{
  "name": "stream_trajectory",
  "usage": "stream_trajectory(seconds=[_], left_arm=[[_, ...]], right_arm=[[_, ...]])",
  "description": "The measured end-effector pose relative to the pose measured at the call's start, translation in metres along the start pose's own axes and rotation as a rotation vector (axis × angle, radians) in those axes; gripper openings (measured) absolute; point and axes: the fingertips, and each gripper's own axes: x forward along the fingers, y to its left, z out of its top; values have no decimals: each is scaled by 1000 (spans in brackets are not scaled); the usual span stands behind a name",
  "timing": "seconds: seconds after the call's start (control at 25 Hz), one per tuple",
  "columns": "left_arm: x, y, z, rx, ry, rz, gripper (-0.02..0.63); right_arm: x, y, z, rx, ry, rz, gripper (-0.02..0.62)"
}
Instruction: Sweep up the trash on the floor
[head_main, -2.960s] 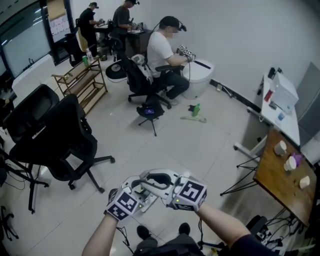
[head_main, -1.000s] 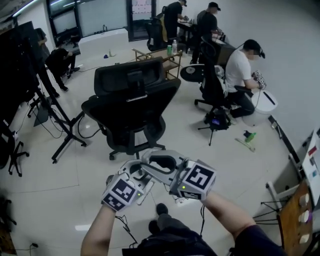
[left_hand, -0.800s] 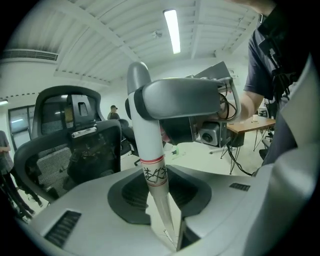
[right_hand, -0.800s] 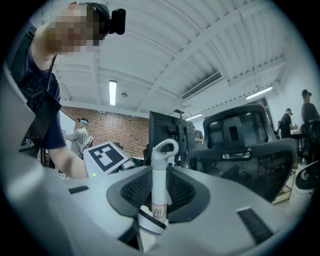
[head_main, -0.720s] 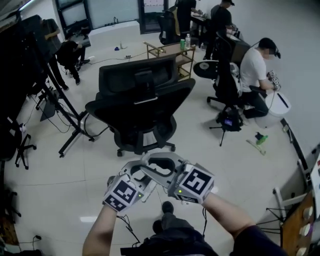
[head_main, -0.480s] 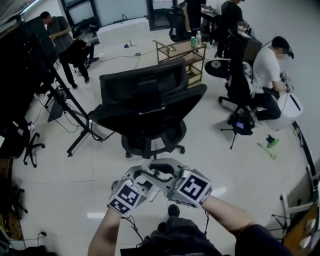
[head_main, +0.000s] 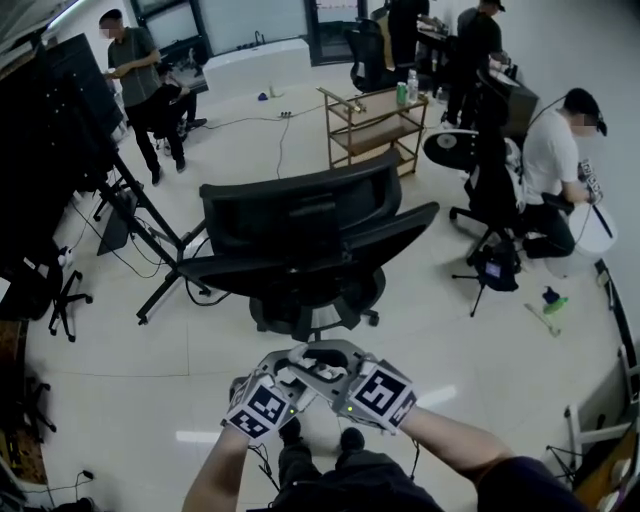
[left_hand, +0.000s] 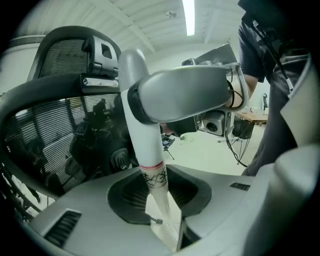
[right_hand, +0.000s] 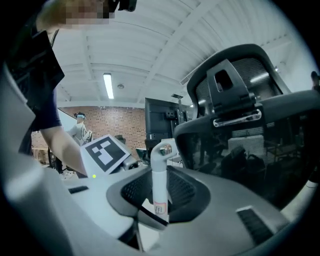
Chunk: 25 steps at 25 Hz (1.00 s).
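Trash (head_main: 551, 301) (a small green thing and a pale stick, I think) lies on the floor (head_main: 110, 390), far off at the right. It is near a sitting person by the wall, well apart from the tongs.

A big black chair (head_main: 300, 240) stands just ahead.

The left tongs (left_hand: 162, 225) are closed on a fat white pole (left_hand: 145, 145) with a grey grip on top. The right tongs (right_hand: 155, 212) hold a thin white pole (right_hand: 158, 175) with a hooked end. I guess these are the pan and the broom, but their bottoms are hidden.

No sweeping is going on yet. This looks like the carrying step. Next, the person needs to go right, past the chair, up to the trash. Then the pan goes down beside it.
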Motion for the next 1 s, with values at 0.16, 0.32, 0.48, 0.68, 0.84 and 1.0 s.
stream_trajectory(seconds=[0.16,0.32,0.48,0.68,0.84,1.0], left_arm=[[7,22,-14,22,-10,-26,86],[15,36,-40,29,-8,-79,86],[22,59,-73,37,-1,-136,86],[33,84,-107,72,-1,-244,86],[44,101,-121,85,-1,-300,86],[57,127,-122,68,-49,-296,86]], right_arm=[[23,-15,-8,3,10,-28,100],[50,-25,-27,29,43,-89,100],[86,-38,-47,48,84,-158,100],[123,-58,-68,118,120,-258,101],[140,-77,-80,164,128,-331,103],[152,-105,-82,185,94,-395,101]])
